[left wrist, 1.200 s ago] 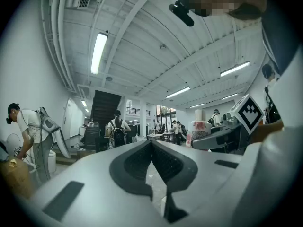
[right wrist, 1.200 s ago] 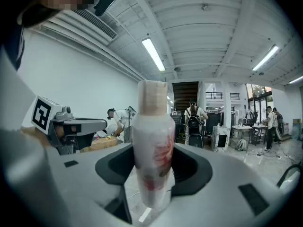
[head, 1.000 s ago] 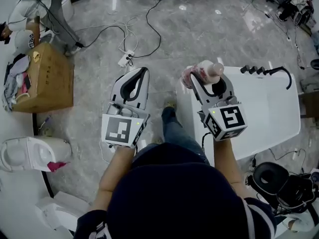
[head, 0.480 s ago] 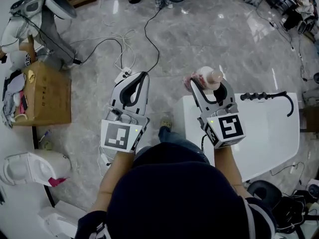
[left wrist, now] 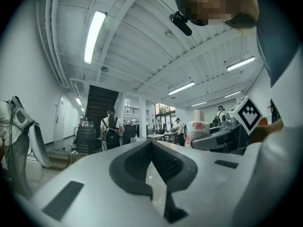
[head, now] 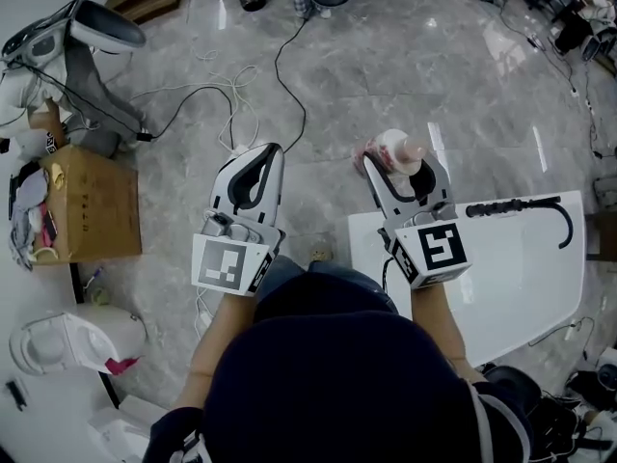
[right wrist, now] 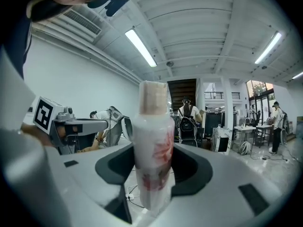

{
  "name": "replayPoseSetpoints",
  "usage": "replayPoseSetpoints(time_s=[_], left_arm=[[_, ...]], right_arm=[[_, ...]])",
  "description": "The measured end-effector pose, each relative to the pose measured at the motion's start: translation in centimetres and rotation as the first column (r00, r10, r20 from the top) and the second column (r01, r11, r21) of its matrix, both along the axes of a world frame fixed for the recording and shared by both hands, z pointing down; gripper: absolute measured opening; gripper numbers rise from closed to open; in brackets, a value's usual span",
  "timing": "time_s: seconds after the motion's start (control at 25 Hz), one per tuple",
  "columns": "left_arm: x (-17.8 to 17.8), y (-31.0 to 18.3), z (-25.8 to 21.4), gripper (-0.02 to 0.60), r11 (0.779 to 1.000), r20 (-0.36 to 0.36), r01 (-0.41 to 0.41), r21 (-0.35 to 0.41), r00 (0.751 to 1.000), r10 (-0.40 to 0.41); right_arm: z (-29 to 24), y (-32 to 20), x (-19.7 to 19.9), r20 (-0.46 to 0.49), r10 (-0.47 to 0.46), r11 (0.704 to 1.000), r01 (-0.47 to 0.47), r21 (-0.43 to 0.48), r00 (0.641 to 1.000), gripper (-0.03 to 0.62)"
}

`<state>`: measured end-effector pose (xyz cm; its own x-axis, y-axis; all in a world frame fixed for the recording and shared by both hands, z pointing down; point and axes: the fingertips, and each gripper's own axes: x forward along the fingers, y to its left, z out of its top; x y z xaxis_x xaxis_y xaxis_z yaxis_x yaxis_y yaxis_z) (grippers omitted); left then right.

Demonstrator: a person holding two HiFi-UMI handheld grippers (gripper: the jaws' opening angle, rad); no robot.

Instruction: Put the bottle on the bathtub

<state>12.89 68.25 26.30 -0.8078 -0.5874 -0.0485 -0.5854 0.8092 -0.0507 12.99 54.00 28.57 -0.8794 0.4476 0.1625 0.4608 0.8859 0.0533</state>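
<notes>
- Across the last second the whole floor slides down the head view. The white bathtub (head: 540, 287) drops from mid-frame towards the lower right, and the cardboard box (head: 92, 205) sinks too. This reads as the person walking forward along the tub's left side.
- The right gripper (head: 403, 170) pinches the bottle (right wrist: 152, 145), its two jaws pressed on the lower body from either side. The bottle stands upright, white with a red-pink print and a beige cap.
- A second ago the bottle hung over the tub's near-left corner. Now it hangs over bare floor, just past that corner.
- The grip looks the same as before, so I judge this to be the carry, with the placing not yet begun. The bottle has to come back over the rim before release.
- The left gripper (head: 271, 152) holds nothing, its jaw tips pressed together. It is carried level beside the right one, over the floor.
- The tub's top is flat, white and mostly bare. Black tap fittings (head: 521, 205) lie along its far edge.
- The floor (head: 386, 56) is glossy grey marbled tile, crossed by loose cables (head: 289, 56). A white toilet (head: 67, 340) stands at lower left.
- The gripper views show a large hall with strip lights, and people well away.
</notes>
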Motion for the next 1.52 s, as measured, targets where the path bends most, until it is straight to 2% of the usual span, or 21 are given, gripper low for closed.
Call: replayPoseSetpoints(time_s=[0.28,0.52,0.64,0.8,0.88,0.96,1.12,1.28,1.52], left_arm=[[-3.8,-2.8,-0.3,0.023,0.999,-0.017,-0.041,-0.009,0.999,0.041],[-12.3,-4.6,1.1,0.023,0.986,-0.023,-0.164,0.023,0.986,0.164],[-17.4,-7.3,1.5,0.023,0.961,-0.026,-0.276,0.032,0.961,0.277],[-23.5,-11.3,1.0,0.023,0.905,-0.018,-0.425,0.032,0.905,0.426],[-26.1,-13.3,0.6,0.023,0.867,-0.012,-0.498,0.031,0.867,0.498],[-27.9,-15.7,0.4,0.023,0.813,-0.004,-0.581,0.022,0.813,0.582],[-30.2,-21.1,0.5,0.023,0.689,0.031,-0.725,-0.028,0.688,0.725],[-30.6,-25.9,1.4,0.023,0.536,0.005,-0.844,-0.011,0.536,0.844],[-29.7,-31.6,2.3,0.023,0.364,-0.022,-0.93,0.039,0.364,0.931]], right_arm=[[0.0,-3.4,-2.8,-0.016,0.064,0.998,-0.064,-0.018,0.998,0.239],[1.2,-5.3,-8.3,-0.019,0.196,0.981,-0.196,-0.004,0.98,0.241],[1.5,-7.4,-11.7,-0.015,0.301,0.954,-0.301,0.006,0.954,0.239],[1.3,-10.3,-16.2,-0.019,0.434,0.901,-0.434,0.008,0.901,0.239],[1.0,-11.5,-18.2,-0.016,0.494,0.869,-0.494,0.008,0.869,0.239],[0.8,-13.2,-19.4,-0.012,0.57,0.822,-0.57,0.007,0.822,0.239],[0.9,-16.7,-20.5,-0.001,0.71,0.704,-0.71,0.005,0.704,0.239],[1.6,-19.5,-19.7,-0.015,0.827,0.562,-0.827,-0.007,0.562,0.239],[2.3,-22.4,-16.5,-0.046,0.927,0.374,-0.927,0.013,0.373,0.239]])
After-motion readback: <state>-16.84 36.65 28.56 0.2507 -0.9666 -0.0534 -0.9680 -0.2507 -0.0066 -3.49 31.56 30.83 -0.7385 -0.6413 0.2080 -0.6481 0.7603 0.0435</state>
